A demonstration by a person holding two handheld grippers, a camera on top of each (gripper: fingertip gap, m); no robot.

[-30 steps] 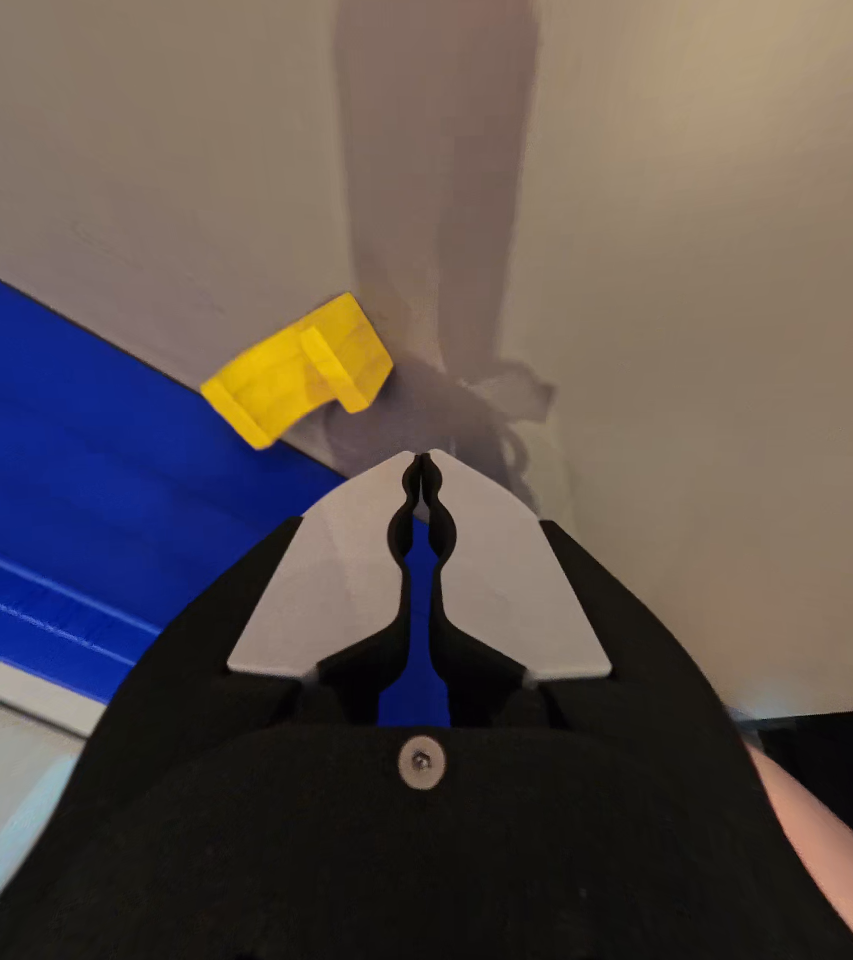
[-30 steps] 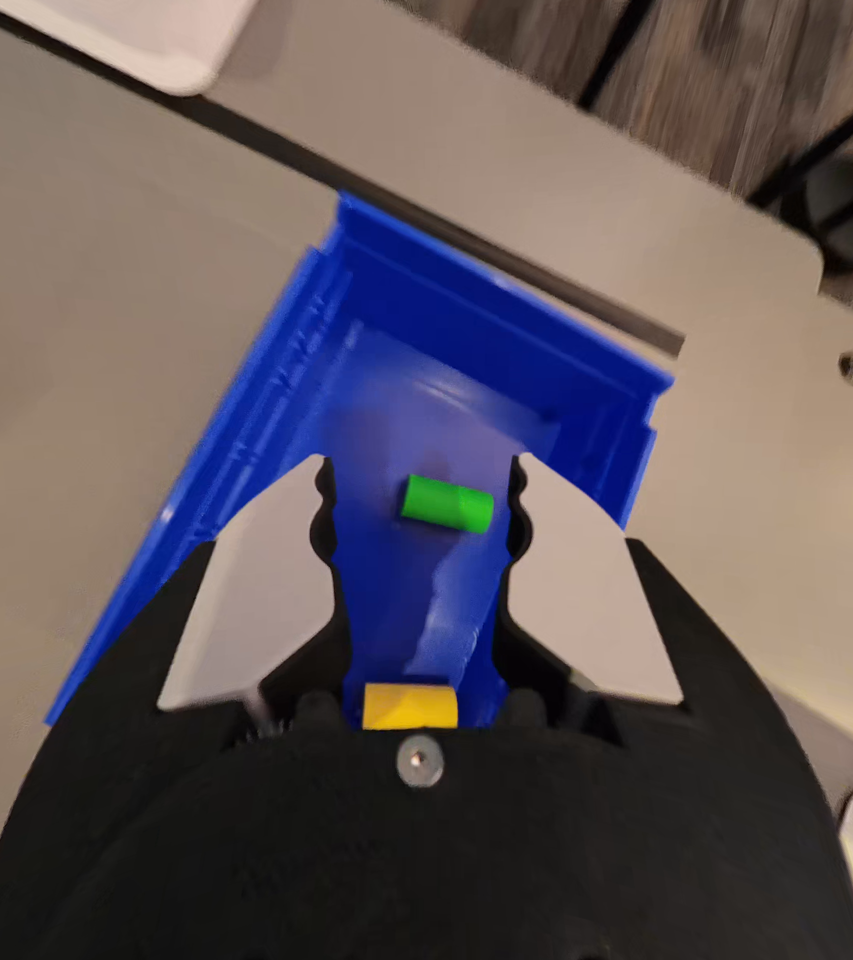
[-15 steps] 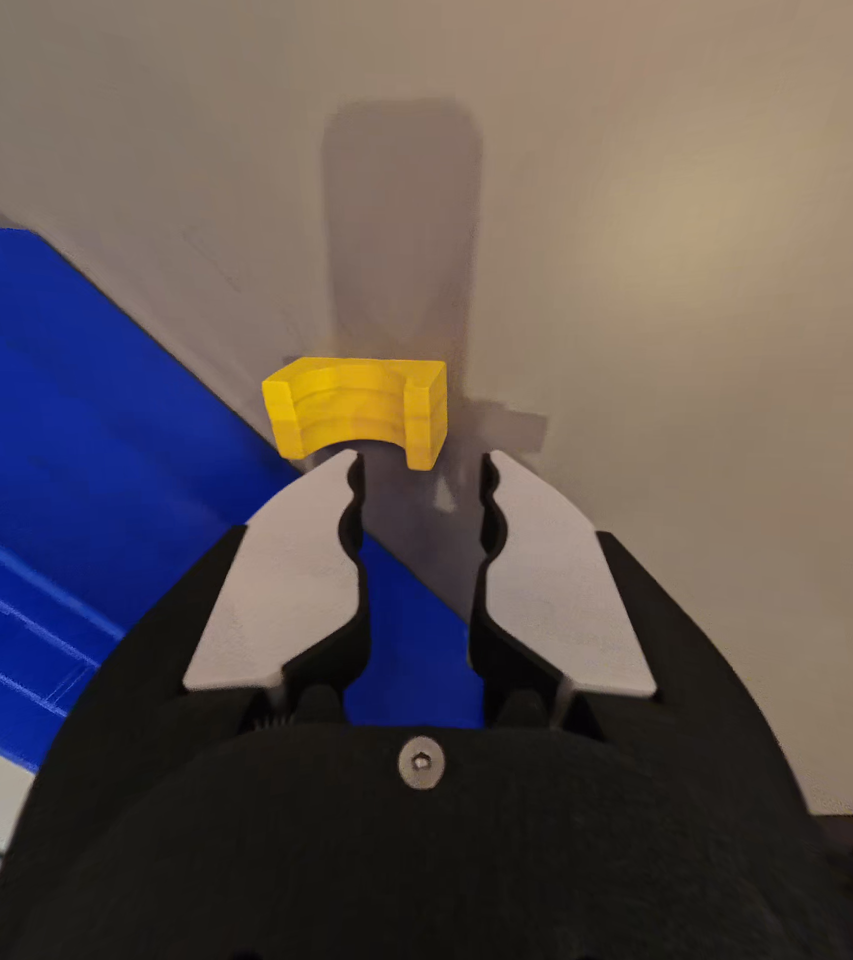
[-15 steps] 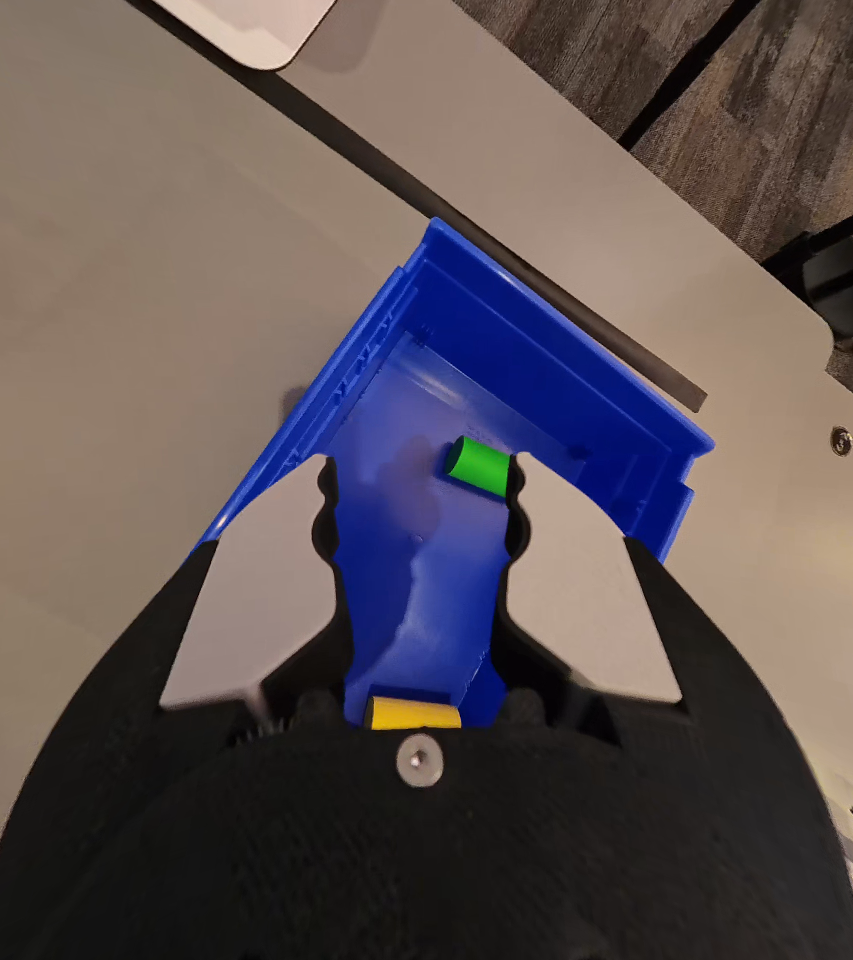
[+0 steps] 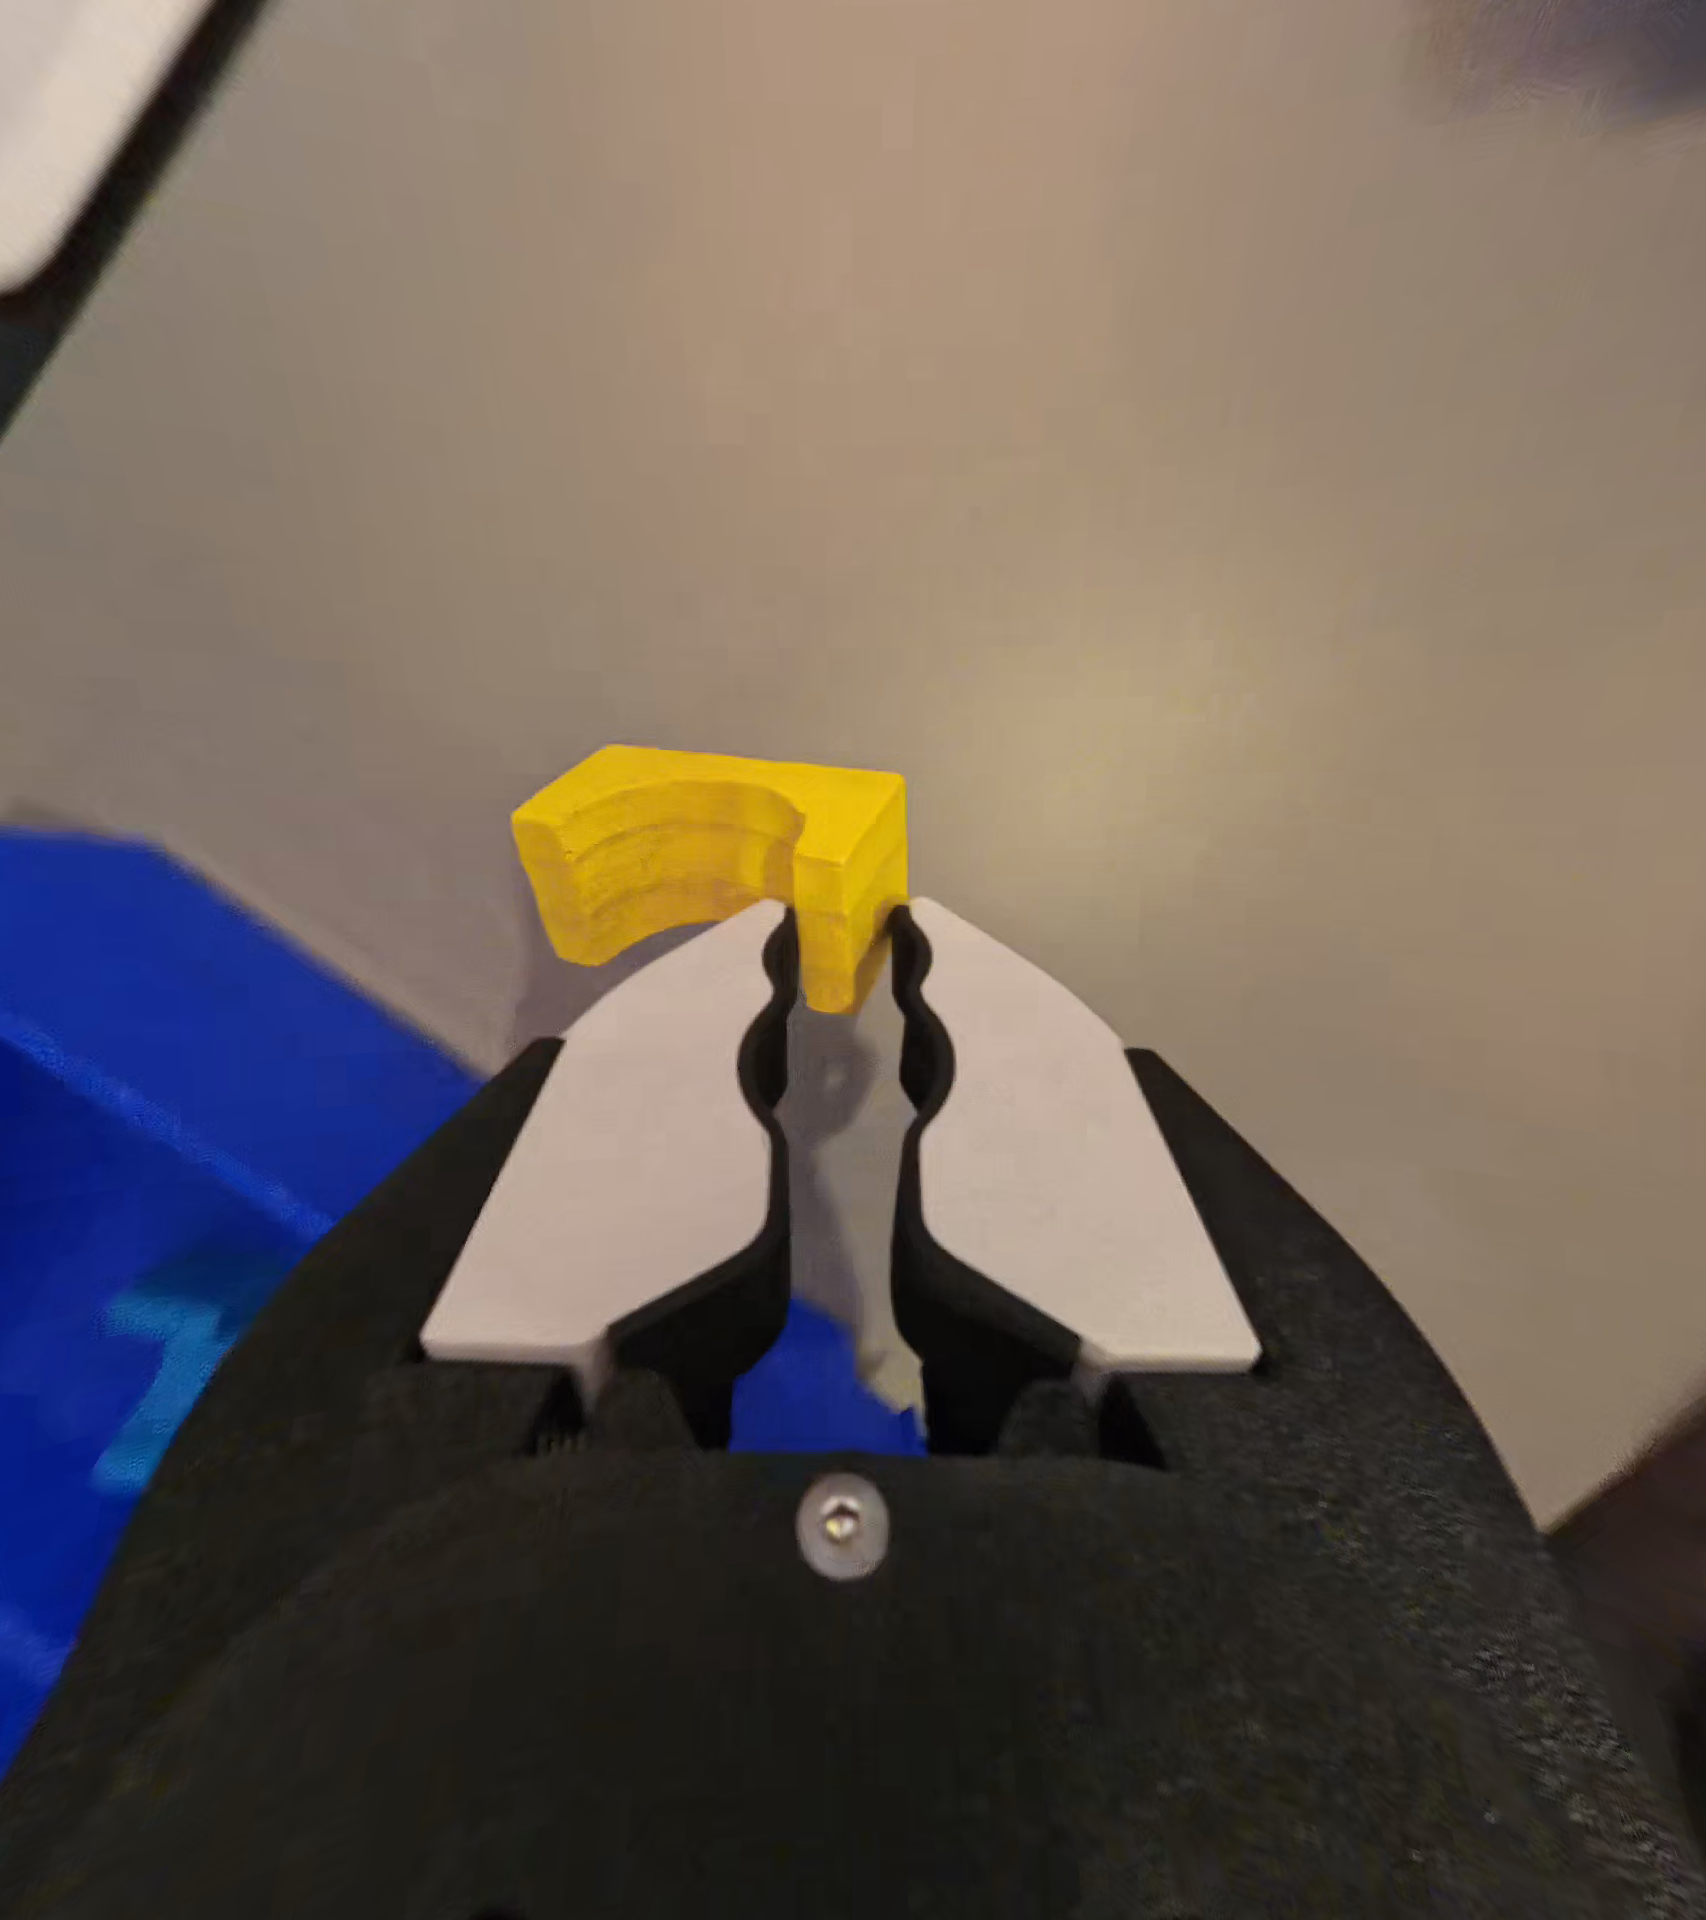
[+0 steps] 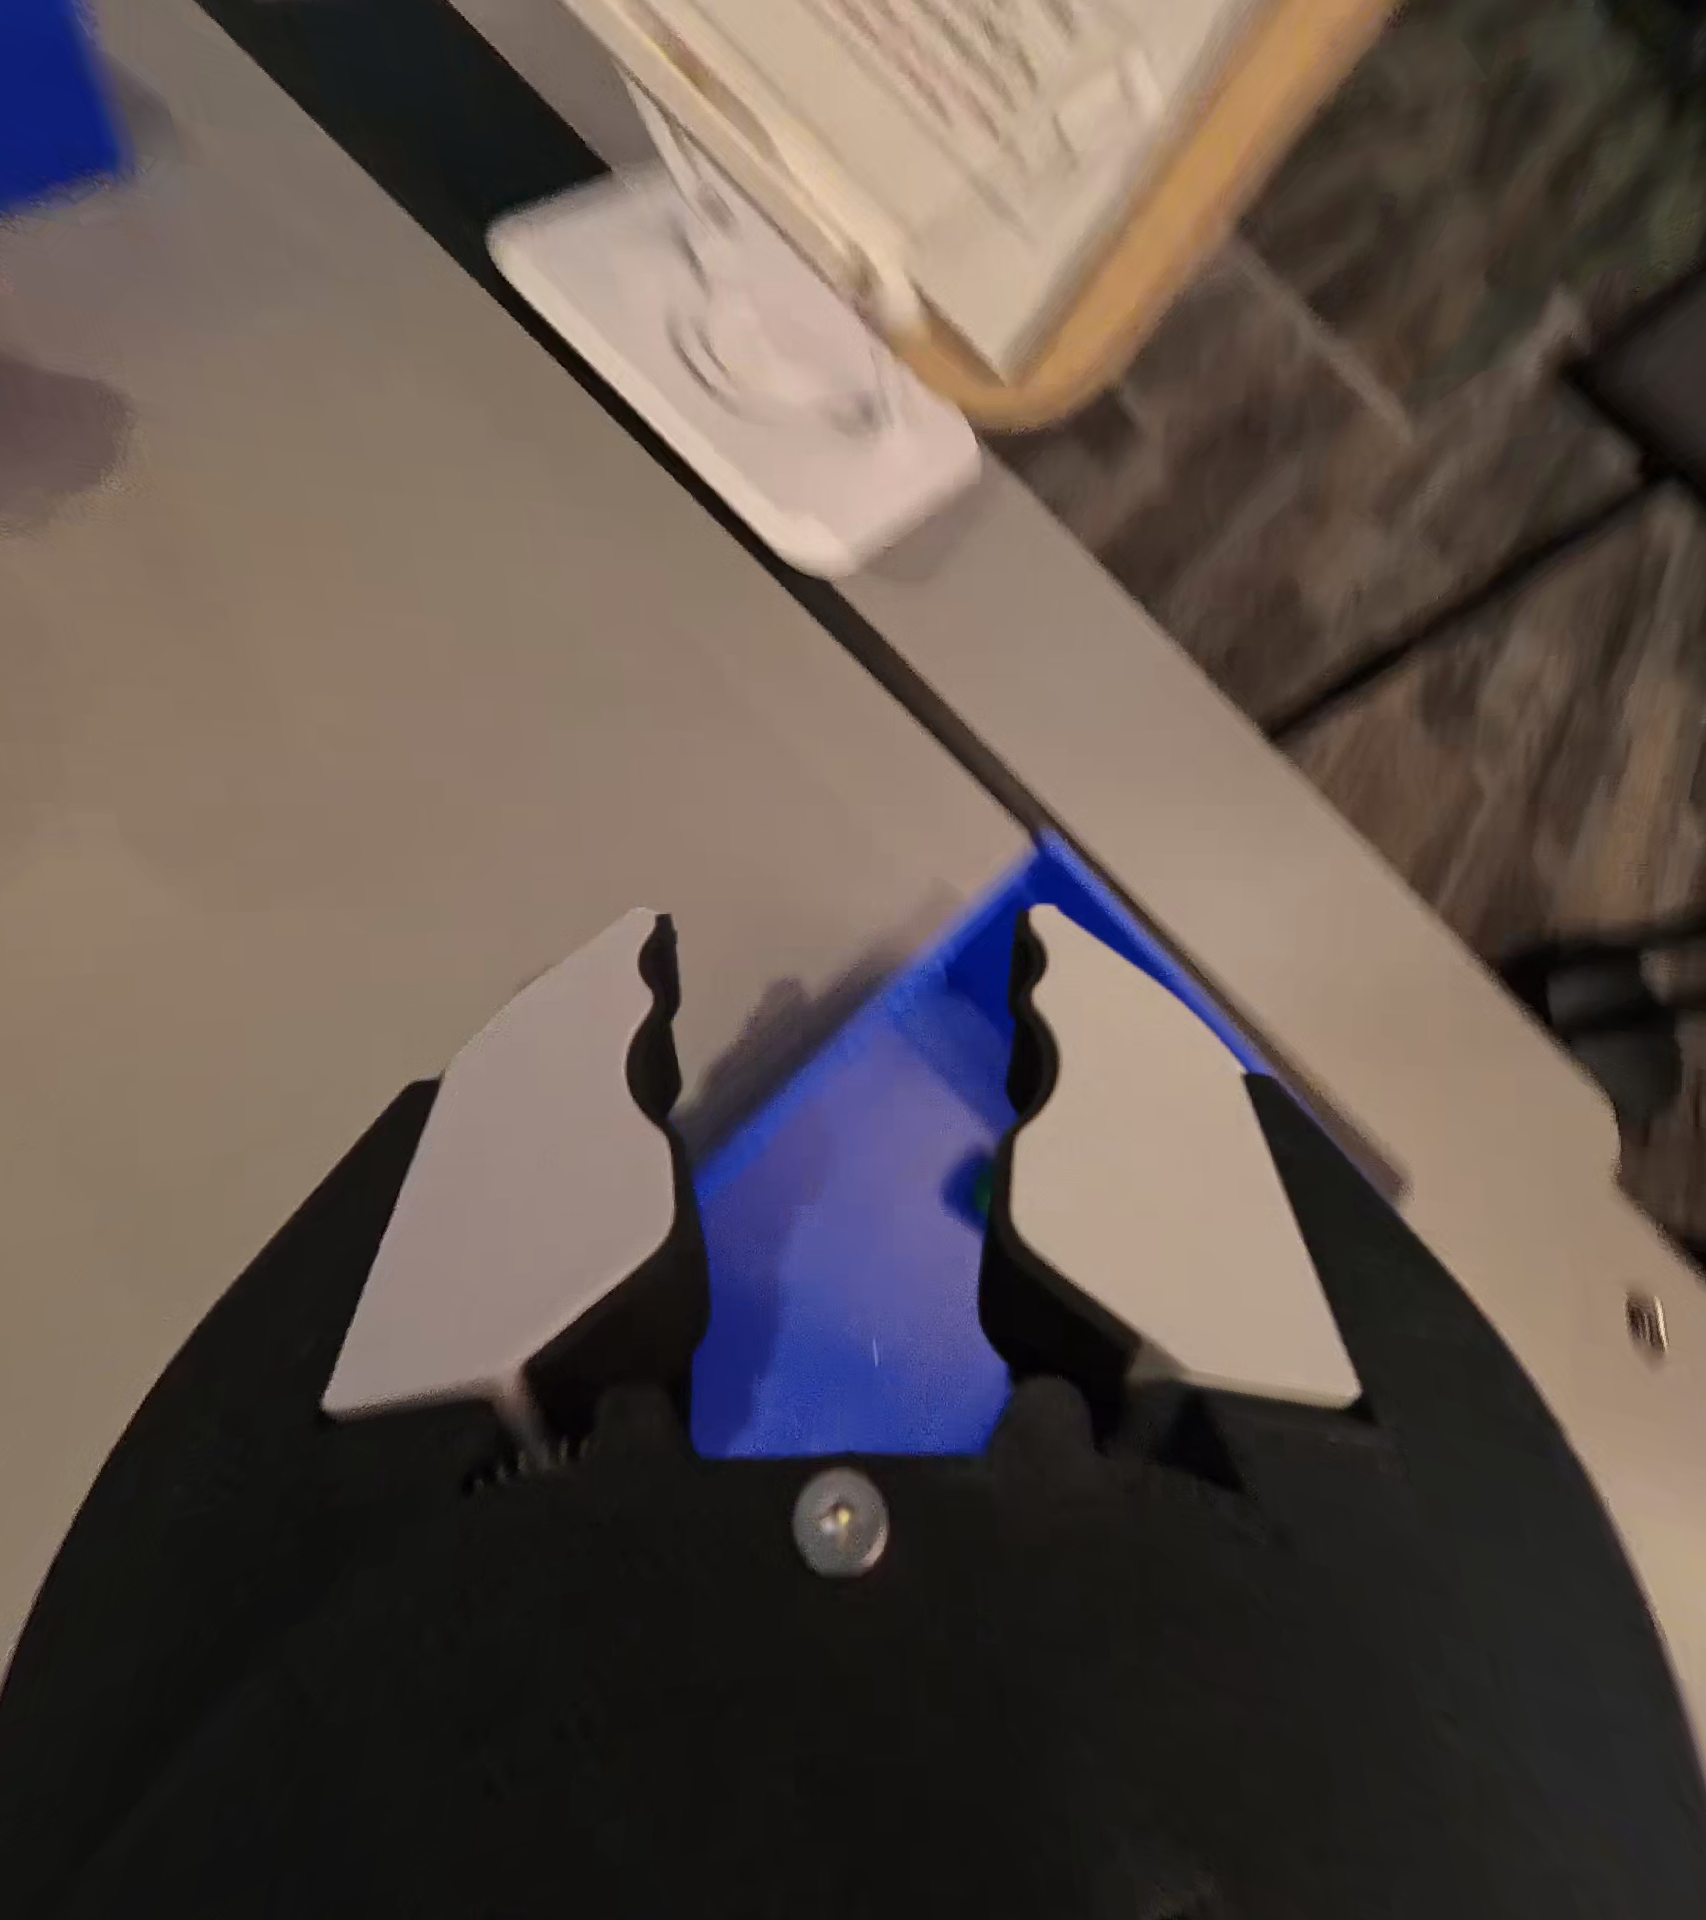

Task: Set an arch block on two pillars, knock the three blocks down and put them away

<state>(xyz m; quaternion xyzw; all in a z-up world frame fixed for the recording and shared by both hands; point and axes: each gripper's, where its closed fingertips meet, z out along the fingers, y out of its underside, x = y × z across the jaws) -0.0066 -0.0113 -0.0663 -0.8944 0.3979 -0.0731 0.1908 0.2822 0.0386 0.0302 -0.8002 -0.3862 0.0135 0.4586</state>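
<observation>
Both tongs mine: left gripper [image 5: 836, 914] clamps one leg of yellow arch block [image 5: 714, 847]; right gripper [image 6: 844, 925] spread wide, empty, over blue bin [image 6: 828, 1247].

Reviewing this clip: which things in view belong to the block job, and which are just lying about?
Part of the job:
- yellow arch block, one leg pinched in the left gripper
- blue bin, below the open, empty right gripper
- green block, barely visible in the bin

Just lying about:
- white slab at the table edge
- blurred tan-rimmed thing above it
</observation>
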